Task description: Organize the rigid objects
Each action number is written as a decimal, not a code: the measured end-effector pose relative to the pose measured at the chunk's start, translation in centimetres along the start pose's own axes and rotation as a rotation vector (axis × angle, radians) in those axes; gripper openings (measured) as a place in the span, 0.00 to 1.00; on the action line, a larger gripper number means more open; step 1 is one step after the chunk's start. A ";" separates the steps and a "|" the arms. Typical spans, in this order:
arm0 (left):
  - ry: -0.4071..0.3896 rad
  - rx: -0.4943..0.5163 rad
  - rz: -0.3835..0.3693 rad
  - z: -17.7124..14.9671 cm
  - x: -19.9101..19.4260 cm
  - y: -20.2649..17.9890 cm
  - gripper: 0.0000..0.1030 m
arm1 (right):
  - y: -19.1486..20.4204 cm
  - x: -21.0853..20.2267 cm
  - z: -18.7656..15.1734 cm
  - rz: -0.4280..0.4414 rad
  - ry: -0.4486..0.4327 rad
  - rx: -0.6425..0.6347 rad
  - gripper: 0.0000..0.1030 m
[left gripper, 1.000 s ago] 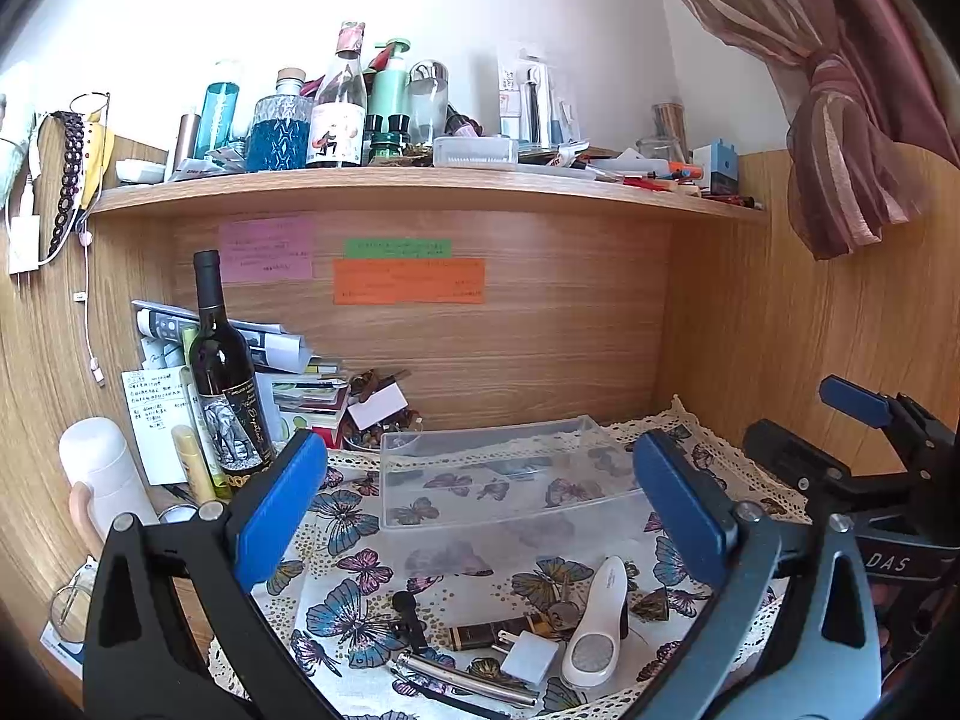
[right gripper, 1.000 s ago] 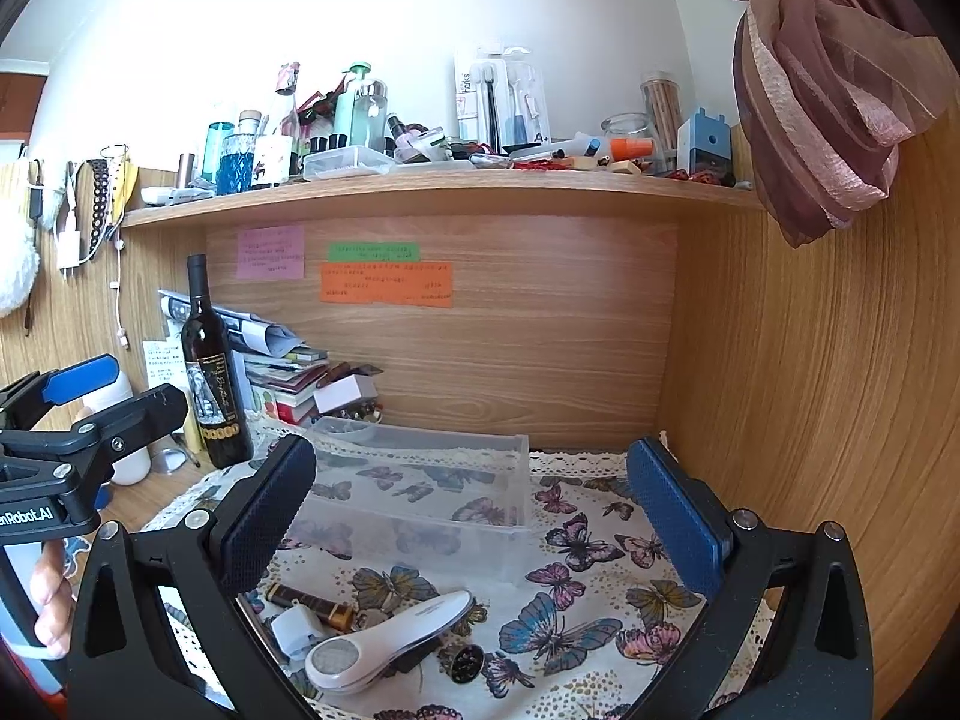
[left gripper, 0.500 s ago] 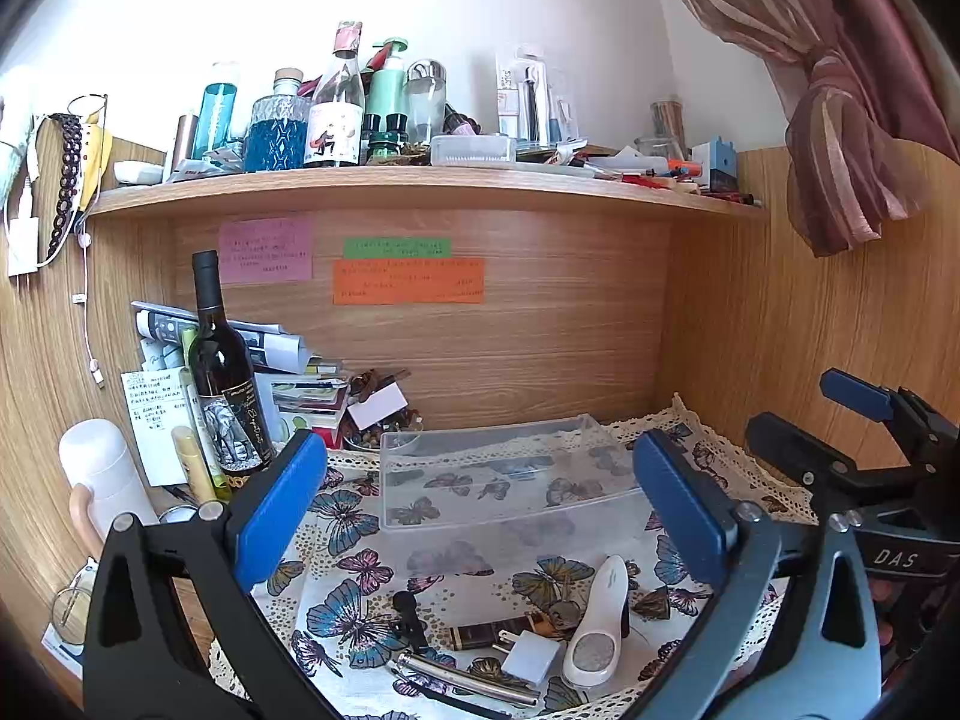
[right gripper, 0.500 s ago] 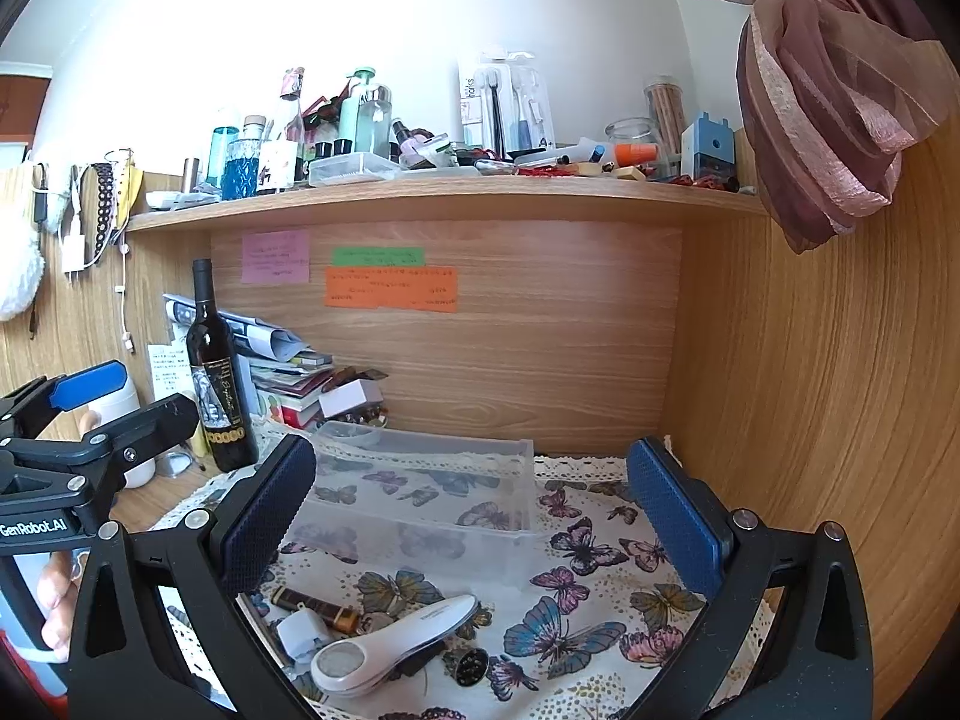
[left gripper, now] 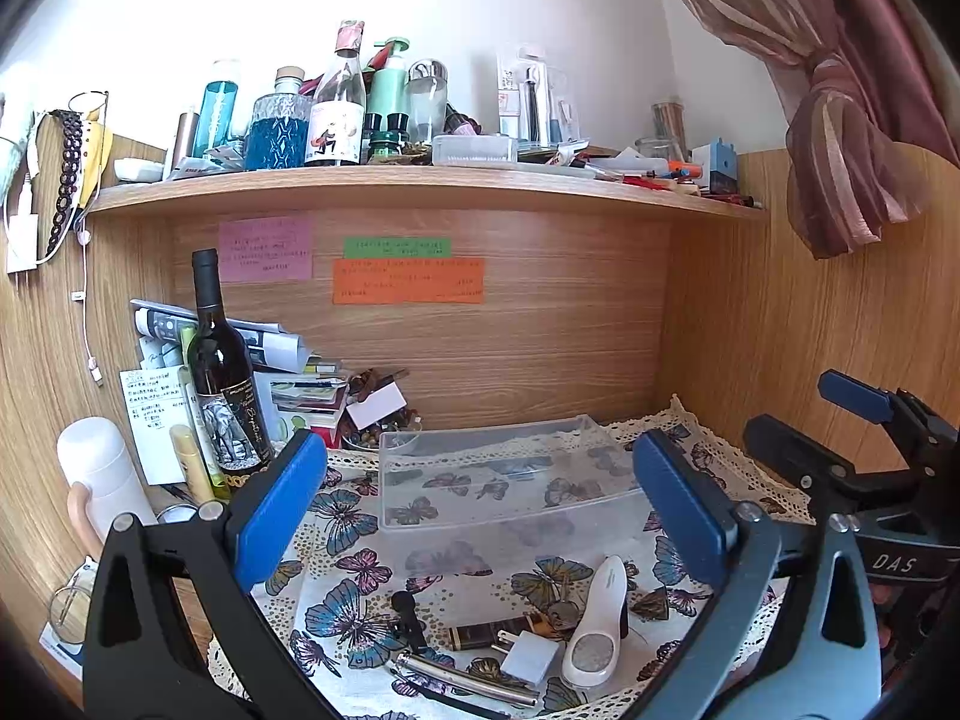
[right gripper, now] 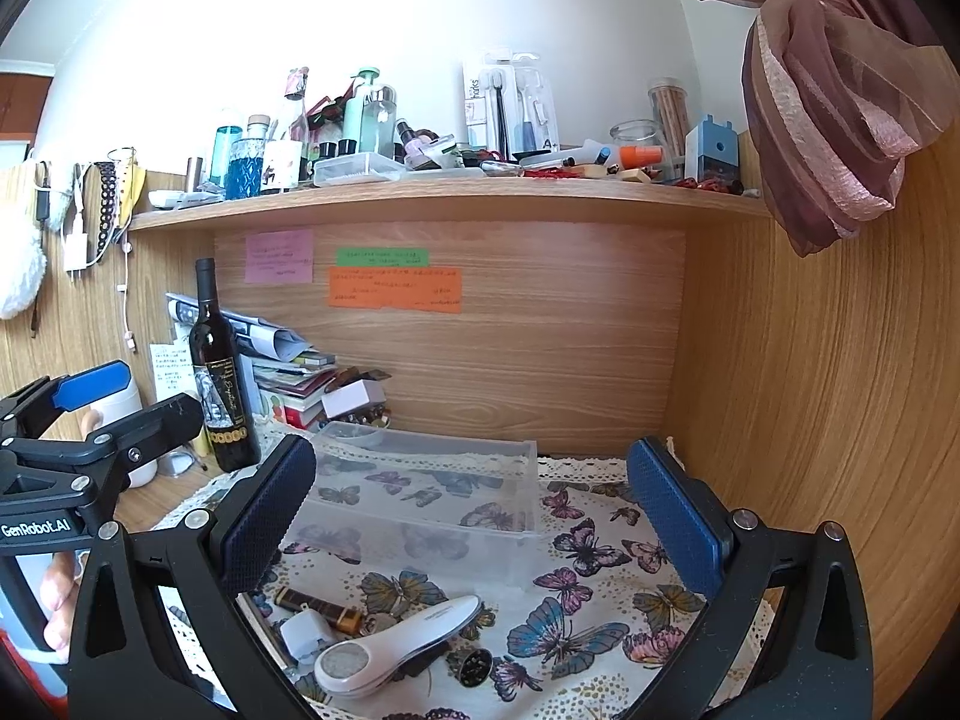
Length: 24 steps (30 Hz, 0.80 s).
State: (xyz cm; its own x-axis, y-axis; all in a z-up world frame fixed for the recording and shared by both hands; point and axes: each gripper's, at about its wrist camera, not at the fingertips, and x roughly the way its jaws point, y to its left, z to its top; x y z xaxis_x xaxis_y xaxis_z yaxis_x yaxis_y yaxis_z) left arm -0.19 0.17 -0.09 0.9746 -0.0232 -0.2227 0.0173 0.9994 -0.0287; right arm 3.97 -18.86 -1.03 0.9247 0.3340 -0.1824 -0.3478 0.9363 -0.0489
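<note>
Both tools, left (left gripper: 480, 510) and right (right gripper: 474, 516), hung wide open, empty; the white foot file (right gripper: 396, 648) just before the clear box (right gripper: 420, 498) looked light, stiff, slick; best pinched mid-handle.

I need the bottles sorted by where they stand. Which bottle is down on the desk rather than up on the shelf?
The dark wine bottle, upright at the left beside the stacked papers; every other bottle stands on the shelf above.
</note>
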 end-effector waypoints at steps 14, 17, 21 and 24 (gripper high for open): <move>0.007 -0.008 -0.019 -0.3 0.4 0.2 0.88 | 0.4 0.8 -0.4 0.002 0.022 -0.012 0.98; 0.048 -0.039 -0.041 -0.5 1.2 0.9 0.87 | 0.5 1.3 -0.6 0.018 0.047 -0.009 0.93; 0.103 -0.083 -0.035 -1.4 2.5 2.2 0.85 | 0.5 2.2 -1.1 0.033 0.095 0.001 0.85; 0.175 -0.103 -0.034 -2.4 3.7 3.4 0.80 | 0.6 3.1 -1.9 0.043 0.154 -0.001 0.79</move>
State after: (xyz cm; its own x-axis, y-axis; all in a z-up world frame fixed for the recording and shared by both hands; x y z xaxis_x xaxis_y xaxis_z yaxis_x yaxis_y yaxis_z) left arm 2.98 3.46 -3.33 0.9200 -0.0696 -0.3858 0.0177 0.9905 -0.1365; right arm 6.38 -17.44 -3.45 0.8744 0.3536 -0.3324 -0.3872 0.9212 -0.0387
